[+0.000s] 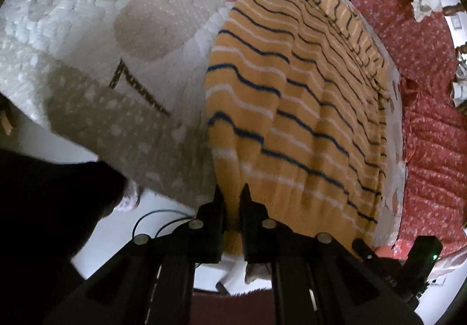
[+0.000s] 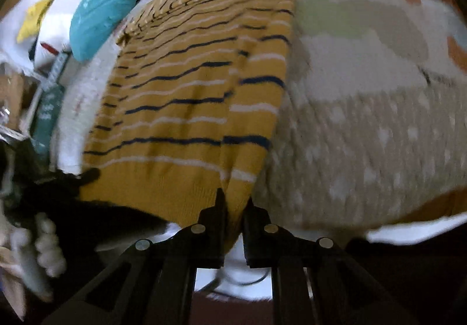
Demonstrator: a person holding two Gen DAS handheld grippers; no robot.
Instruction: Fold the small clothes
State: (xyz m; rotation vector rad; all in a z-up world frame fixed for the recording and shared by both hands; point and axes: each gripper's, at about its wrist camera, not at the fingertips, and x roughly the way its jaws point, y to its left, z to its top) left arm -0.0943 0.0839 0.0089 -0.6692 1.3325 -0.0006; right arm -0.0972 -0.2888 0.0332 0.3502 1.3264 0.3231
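Sweater (image 1: 292, 109) hem was pinched thinly by left gripper (image 1: 232, 193) and right gripper (image 2: 234, 202); knit might slip free when lifted.

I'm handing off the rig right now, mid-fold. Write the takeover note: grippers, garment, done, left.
Left gripper: jaws shut on the near hem of the striped yellow sweater.
Right gripper: jaws shut on the same hem, at its other near corner.
Sweater: spread lengthwise on the patterned quilt, one sleeve folded in along the far side.
Done: both near corners gripped.
Left: probably carry the hem over toward the neckline, release, smooth.
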